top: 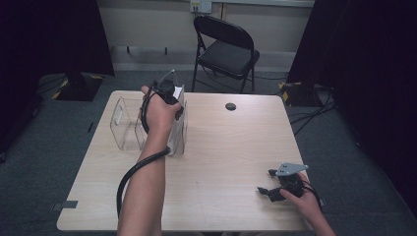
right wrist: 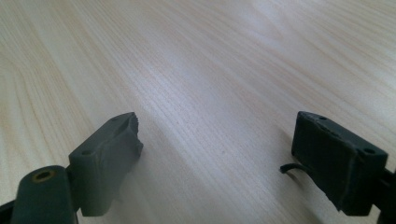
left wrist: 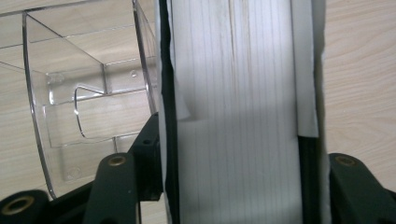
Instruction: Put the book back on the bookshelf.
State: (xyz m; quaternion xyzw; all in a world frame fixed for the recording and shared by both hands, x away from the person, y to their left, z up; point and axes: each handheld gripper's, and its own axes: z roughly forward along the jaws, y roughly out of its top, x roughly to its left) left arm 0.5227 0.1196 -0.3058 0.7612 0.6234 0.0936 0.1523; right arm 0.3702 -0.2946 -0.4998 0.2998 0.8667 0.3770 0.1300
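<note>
The right gripper (right wrist: 217,161) holds its jaws wide apart, low over the bare wooden table (right wrist: 210,60).

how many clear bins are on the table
2. One clear bin lies open on the table's left part; the other bin stands right beside it, gripped by the left gripper. None looks hidden.

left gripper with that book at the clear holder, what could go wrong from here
The left gripper grips the book right at the clear holder, so the book could catch its wall and push the light holder across the table. The right gripper rests open far off, so nothing steadies the holder.
</note>
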